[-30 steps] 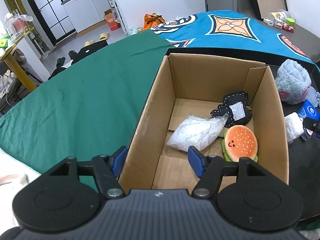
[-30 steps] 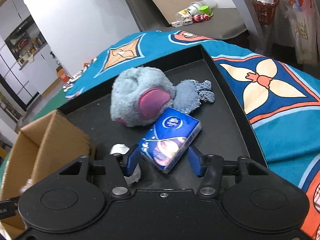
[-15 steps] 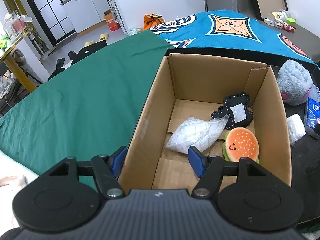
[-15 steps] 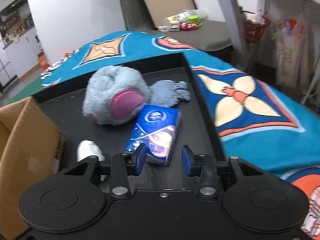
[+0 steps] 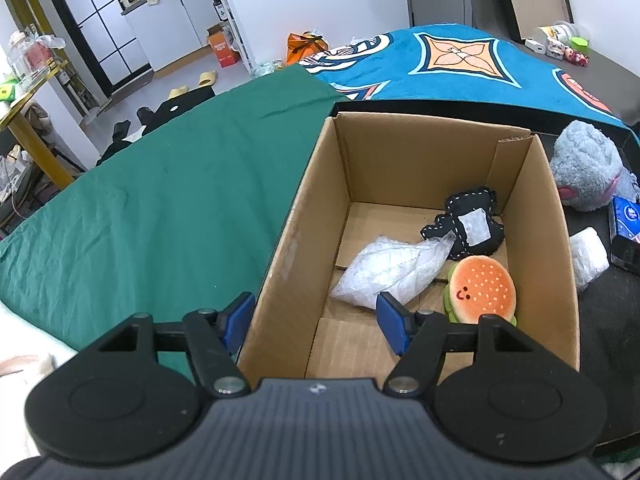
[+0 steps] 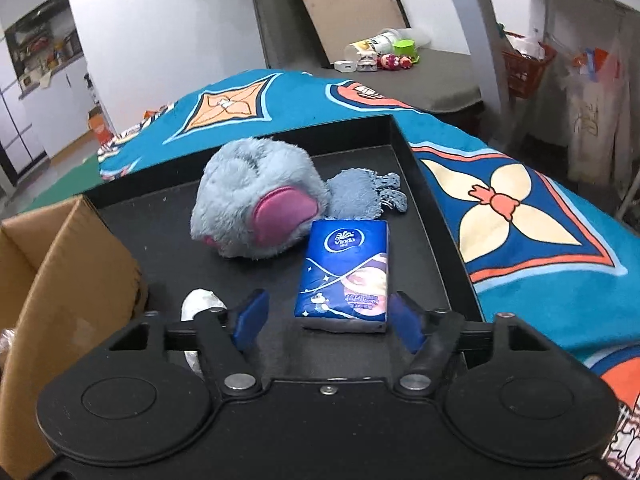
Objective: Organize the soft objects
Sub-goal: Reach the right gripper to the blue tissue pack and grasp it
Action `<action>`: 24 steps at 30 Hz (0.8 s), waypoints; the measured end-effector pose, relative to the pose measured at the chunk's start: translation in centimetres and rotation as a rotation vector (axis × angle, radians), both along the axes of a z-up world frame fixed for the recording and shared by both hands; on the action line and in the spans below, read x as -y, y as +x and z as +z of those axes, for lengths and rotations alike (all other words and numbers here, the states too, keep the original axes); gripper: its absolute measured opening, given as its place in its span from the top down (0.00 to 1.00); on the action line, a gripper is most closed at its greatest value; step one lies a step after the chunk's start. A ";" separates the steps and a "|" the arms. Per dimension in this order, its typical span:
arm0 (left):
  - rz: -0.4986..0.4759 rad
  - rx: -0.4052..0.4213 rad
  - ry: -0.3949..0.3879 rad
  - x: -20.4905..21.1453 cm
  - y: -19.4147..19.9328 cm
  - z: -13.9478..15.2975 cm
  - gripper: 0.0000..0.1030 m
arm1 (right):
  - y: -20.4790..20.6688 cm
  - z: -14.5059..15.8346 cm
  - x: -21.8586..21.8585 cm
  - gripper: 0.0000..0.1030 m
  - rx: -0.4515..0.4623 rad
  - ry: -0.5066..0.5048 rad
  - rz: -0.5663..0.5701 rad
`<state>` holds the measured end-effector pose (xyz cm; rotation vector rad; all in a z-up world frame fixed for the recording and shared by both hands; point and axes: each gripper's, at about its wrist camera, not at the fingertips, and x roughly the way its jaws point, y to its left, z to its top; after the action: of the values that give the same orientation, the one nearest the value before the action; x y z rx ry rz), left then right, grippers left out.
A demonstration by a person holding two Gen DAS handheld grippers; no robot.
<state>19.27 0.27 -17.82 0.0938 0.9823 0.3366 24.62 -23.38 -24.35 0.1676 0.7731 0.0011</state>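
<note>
An open cardboard box (image 5: 304, 240) holds a burger plush (image 5: 482, 290), a black stitched plush (image 5: 468, 224) and a clear plastic bag (image 5: 388, 272). My left gripper (image 5: 316, 320) is open and straddles the box's near left wall. In the right wrist view a blue tissue pack (image 6: 344, 276) lies flat on the black tray (image 6: 424, 184), with a grey-blue plush (image 6: 256, 212) behind it. My right gripper (image 6: 328, 316) is open, its fingers on either side of the pack's near end. A white wad (image 6: 198, 304) lies left of it.
The box corner (image 6: 60, 272) stands left of the right gripper. A blue patterned blanket (image 6: 520, 216) lies right of the tray, a green cloth (image 5: 160, 200) left of the box. Small toys and cups (image 6: 384, 56) sit on a far surface.
The right gripper opened wider and turned right, so the tissue pack now lies straight between its fingers. The left gripper barely moved.
</note>
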 end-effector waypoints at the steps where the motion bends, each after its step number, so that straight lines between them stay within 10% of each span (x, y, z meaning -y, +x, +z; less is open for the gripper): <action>1: -0.003 0.000 0.005 0.1 0.0 0.0 0.36 | 0.1 -0.1 -0.2 0.32 0.001 -0.014 0.005; 9: -0.007 -0.004 0.011 0.1 0.0 -0.1 0.36 | 0.4 -1.0 -1.1 0.49 -0.017 -0.067 0.031; 24: -0.004 -0.009 0.001 -0.2 -0.4 0.3 0.36 | -1.4 0.2 -0.3 0.51 -0.033 -0.065 0.040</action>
<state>18.86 0.48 -17.52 0.0983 0.9907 0.3335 23.23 -23.04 -24.13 0.0908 0.8079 0.0112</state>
